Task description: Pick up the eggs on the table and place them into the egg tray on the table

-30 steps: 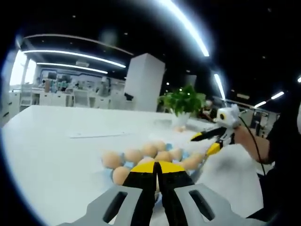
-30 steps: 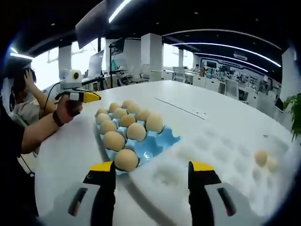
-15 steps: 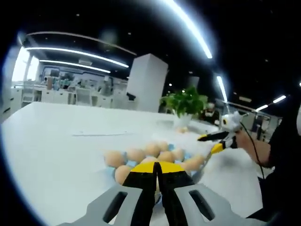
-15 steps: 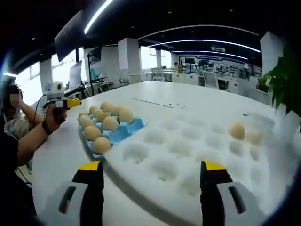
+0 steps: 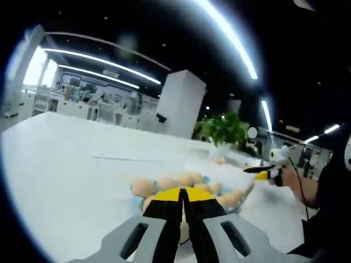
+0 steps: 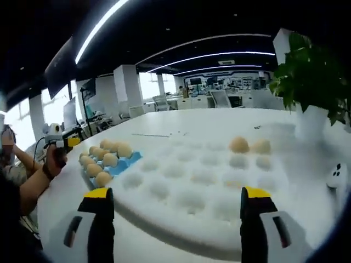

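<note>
Several tan eggs (image 5: pixel 181 182) fill a blue egg tray (image 6: pixel 119 166), just beyond my left gripper (image 5: pixel 182 204), whose jaws are pressed together with nothing visible between them. A large white tray (image 6: pixel 192 183) of empty cups lies under my right gripper (image 6: pixel 175 197), which is open and holds nothing. Two more eggs (image 6: pixel 239 144) rest in cups at the white tray's far right. In the right gripper view, a hand holds the left gripper (image 6: pixel 73 142) at the left, beside the blue tray. The right gripper (image 5: pixel 260 172) hangs at the right of the left gripper view.
A green plant (image 6: pixel 307 76) in a white pot (image 6: pixel 310 124) stands on the white table (image 5: pixel 66 159) just past the two eggs. A small white object (image 6: pixel 335 176) lies at the right edge. A thin strip (image 5: pixel 126 159) lies on the table farther back.
My right gripper has swung away from the blue tray toward the two eggs and the plant, still open. The left gripper stays shut over the blue tray.
</note>
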